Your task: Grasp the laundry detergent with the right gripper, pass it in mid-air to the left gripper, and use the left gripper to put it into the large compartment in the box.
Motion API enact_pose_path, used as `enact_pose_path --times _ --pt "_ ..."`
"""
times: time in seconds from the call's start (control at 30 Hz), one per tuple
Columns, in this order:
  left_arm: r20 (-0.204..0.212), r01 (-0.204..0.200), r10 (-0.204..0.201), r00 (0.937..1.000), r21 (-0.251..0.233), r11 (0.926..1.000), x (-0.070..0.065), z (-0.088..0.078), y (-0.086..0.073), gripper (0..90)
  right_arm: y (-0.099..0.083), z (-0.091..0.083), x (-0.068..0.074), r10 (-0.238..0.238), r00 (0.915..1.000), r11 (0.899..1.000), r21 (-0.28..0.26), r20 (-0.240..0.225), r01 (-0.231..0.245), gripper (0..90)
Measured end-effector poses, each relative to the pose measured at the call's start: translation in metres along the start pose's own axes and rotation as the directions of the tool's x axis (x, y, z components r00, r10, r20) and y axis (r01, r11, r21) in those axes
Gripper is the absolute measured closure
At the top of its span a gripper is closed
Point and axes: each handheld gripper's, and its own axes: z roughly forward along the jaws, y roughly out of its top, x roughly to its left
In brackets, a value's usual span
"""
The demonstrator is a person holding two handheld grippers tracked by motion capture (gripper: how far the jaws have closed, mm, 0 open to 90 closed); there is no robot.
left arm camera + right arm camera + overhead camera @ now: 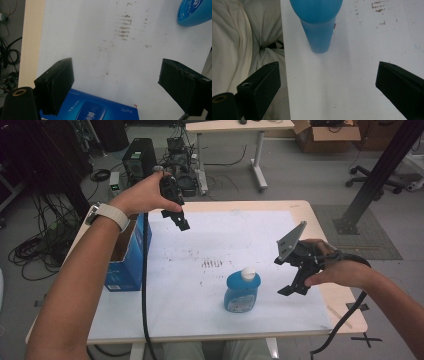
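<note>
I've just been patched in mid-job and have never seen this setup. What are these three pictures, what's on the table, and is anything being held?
There is no robot arm here: a person holds a two-jaw gripper in each hand. The high view looks down on the table from above the person. In it, the left gripper hangs over the table's far left, beside an open blue box. The right gripper hovers just right of a blue bottle with a white cap, which stands upright. The other two pictures come from cameras riding on the grippers, looking along their black jaws. Both pairs of jaws stand wide apart with nothing between them, so nothing is held. The white table cover has brownish smudges.
</note>
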Motion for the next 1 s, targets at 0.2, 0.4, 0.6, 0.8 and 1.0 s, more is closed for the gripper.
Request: enact_pose_path --times 0.2,0.4,0.6,0.8,1.0 --pt "0.002 0.006 -0.006 1.0 -0.003 1.0 0.0 0.003 0.0 13.2 -0.007 0.007 -0.001 0.015 0.9999 1.0 -0.017 -0.008 -0.015 5.9" --pt "0.002 0.004 -0.004 1.0 0.002 1.0 0.002 0.004 0.001 13.2 -0.014 0.015 -0.002 0.028 0.9995 0.999 -0.04 -0.016 -0.028 6.0" --pt "0.001 0.005 -0.005 1.0 -0.003 1.0 0.001 0.005 0.003 13.2 -0.017 0.022 -0.003 0.027 0.9994 0.997 -0.07 -0.022 -0.028 6.0" --pt "-0.002 0.006 -0.006 1.0 -0.006 1.0 0.0 0.005 0.003 13.2 -0.023 0.03 -0.003 0.036 0.9989 0.992 -0.12 -0.032 -0.039 5.9" --pt "-0.004 0.009 -0.009 1.0 -0.013 0.9999 0.0 0.004 0.002 13.2 -0.028 0.034 -0.004 0.049 0.998 0.985 -0.166 -0.039 -0.054 5.8"
